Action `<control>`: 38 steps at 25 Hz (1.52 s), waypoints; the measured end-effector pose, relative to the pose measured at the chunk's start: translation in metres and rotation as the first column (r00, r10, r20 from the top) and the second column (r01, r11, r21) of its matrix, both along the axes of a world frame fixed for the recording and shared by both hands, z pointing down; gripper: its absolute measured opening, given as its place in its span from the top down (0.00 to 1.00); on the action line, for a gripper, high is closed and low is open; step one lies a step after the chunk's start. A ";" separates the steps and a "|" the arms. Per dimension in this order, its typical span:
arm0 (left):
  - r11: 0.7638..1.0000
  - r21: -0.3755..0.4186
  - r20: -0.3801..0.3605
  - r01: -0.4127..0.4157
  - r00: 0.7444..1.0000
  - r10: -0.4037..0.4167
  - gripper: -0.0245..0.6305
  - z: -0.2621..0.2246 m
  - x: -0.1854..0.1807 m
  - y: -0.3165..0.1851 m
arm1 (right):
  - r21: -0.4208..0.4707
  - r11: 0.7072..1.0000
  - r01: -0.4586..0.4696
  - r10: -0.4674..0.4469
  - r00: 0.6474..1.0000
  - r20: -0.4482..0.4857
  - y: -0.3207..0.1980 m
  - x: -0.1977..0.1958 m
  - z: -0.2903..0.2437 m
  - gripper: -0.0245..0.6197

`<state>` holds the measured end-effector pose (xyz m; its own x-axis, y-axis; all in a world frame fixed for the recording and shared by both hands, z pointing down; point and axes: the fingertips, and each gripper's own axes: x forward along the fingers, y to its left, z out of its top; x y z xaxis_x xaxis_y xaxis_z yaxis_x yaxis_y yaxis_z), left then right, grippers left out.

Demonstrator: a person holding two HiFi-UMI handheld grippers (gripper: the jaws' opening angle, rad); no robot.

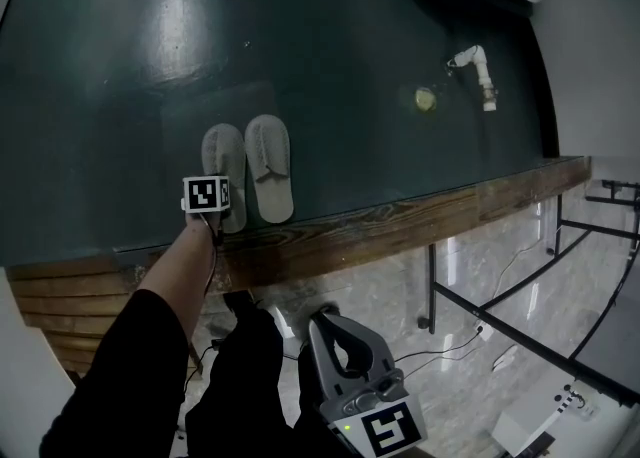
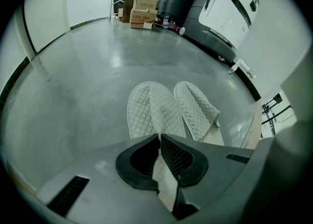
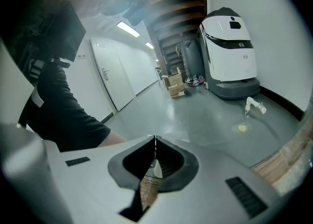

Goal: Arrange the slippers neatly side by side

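Two pale quilted slippers lie side by side on the dark floor, toes pointing away from me: the left slipper (image 1: pixel 224 161) (image 2: pixel 146 108) and the right slipper (image 1: pixel 269 161) (image 2: pixel 195 108). My left gripper (image 1: pixel 212 214) (image 2: pixel 159 137) points steeply down at the left slipper's heel end. Its jaws are closed to a thin slit, pinching the edge of that slipper's quilted upper. My right gripper (image 1: pixel 328 321) (image 3: pixel 155 142) hangs low near my body, away from the slippers, shut with nothing between its jaws.
A wooden step edge (image 1: pixel 400 221) runs just behind the slippers' heels. A white pipe piece (image 1: pixel 478 71) and a yellow spot (image 1: pixel 425 99) lie on the floor to the right. A large white machine (image 3: pixel 230 52) and cardboard boxes (image 2: pixel 144 15) stand farther off.
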<state>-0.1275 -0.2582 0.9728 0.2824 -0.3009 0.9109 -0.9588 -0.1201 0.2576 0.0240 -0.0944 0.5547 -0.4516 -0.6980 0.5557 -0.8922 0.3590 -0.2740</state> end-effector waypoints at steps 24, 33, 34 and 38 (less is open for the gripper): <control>0.997 0.038 -0.058 0.071 0.996 -0.068 0.88 -0.053 -0.008 0.005 | 0.067 0.997 0.026 -0.027 1.000 0.010 -0.016 -0.012 -0.022 0.96; 0.989 0.118 -0.163 0.084 0.985 -0.064 0.88 -0.173 -0.006 0.065 | 0.133 0.986 0.096 -0.101 0.994 0.037 -0.026 -0.042 -0.083 0.96; 0.988 0.138 -0.178 0.073 0.983 -0.047 0.88 -0.191 -0.002 0.075 | 0.129 0.987 0.100 -0.105 0.994 0.035 -0.024 -0.042 -0.090 0.96; 0.974 0.223 -0.243 0.034 0.970 0.022 0.88 -0.282 0.015 0.118 | 0.139 0.983 0.116 -0.122 0.992 0.039 -0.008 -0.038 -0.125 0.96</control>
